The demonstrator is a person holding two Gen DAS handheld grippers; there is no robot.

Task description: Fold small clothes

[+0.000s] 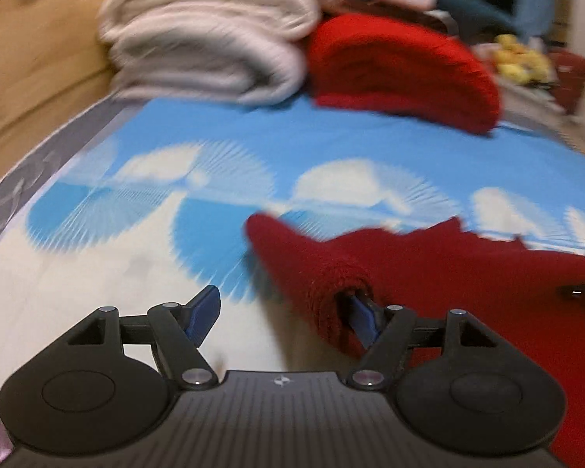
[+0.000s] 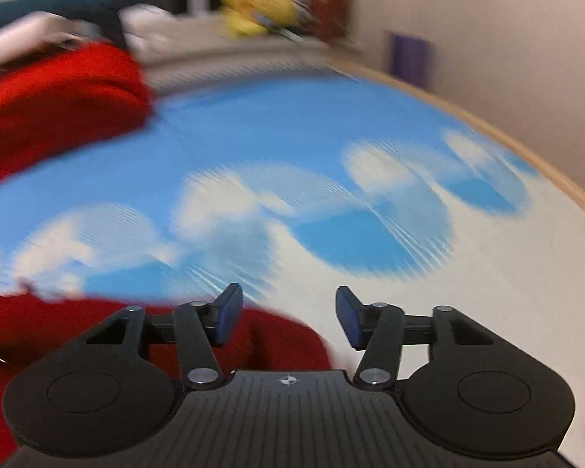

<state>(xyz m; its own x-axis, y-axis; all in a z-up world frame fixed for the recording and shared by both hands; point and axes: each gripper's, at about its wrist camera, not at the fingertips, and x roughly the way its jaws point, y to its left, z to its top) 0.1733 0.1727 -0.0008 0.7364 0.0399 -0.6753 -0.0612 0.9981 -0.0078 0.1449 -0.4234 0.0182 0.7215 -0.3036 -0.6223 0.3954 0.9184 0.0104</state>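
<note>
Claws first: my left claw (image 1: 284,312) gapes wide, its right finger tucked inside a rolled edge of the red garment (image 1: 429,273); my right claw (image 2: 288,314) gapes over its corner, gripping nothing. That garment lies on the cloud-print sheet (image 1: 214,144); beyond sit a folded red cloth (image 1: 401,70) and beige blankets (image 1: 206,39).

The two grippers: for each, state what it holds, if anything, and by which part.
Neither grips anything. The left gripper is open, one finger slipped inside a rolled edge of the red garment. The right gripper is open above it.
</note>
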